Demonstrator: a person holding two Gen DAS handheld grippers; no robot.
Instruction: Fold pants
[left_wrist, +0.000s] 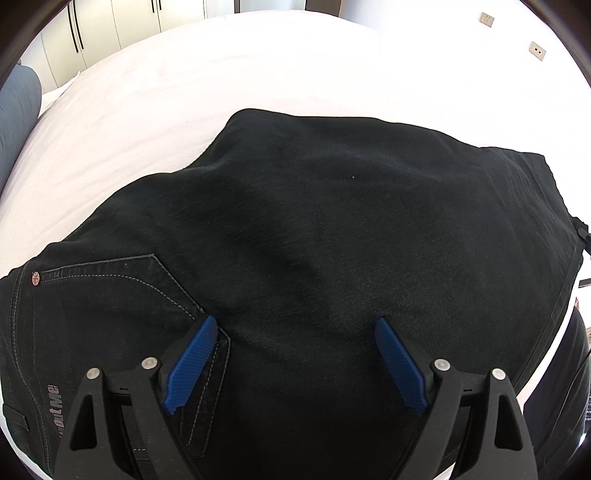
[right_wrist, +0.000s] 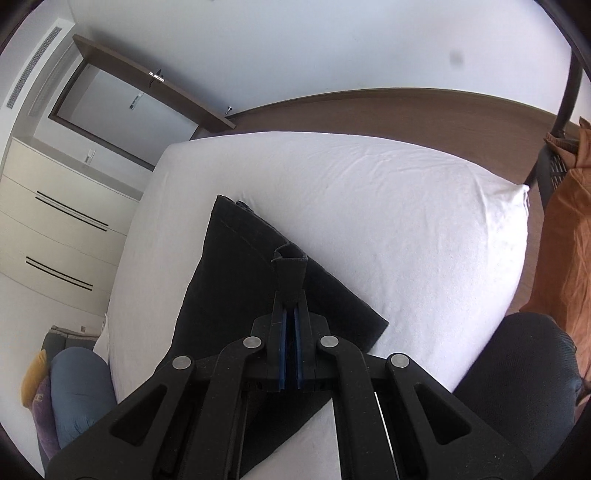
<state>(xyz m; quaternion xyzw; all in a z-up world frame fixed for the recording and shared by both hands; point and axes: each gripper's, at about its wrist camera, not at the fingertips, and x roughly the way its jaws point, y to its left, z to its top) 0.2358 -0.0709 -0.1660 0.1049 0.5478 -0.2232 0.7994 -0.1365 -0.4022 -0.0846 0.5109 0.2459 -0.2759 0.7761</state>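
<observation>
Black pants (left_wrist: 314, 229) lie folded over on a white bed (left_wrist: 221, 81). In the left wrist view a back pocket with grey stitching (left_wrist: 122, 291) and a copper rivet show at the lower left. My left gripper (left_wrist: 295, 325) is open, its blue pads spread just above the cloth, holding nothing. In the right wrist view my right gripper (right_wrist: 290, 295) is shut on a pinched edge of the pants (right_wrist: 236, 280), which stands up as a small fold past the fingertips. The rest of the pants lies flat on the bed (right_wrist: 388, 206).
White drawers (right_wrist: 55, 229) stand left of the bed. A blue-clad limb (right_wrist: 81, 391) is at the lower left. An orange cloth (right_wrist: 569, 236) hangs on a dark rack at the right. A dark chair (right_wrist: 517, 369) sits at the bed's near right corner.
</observation>
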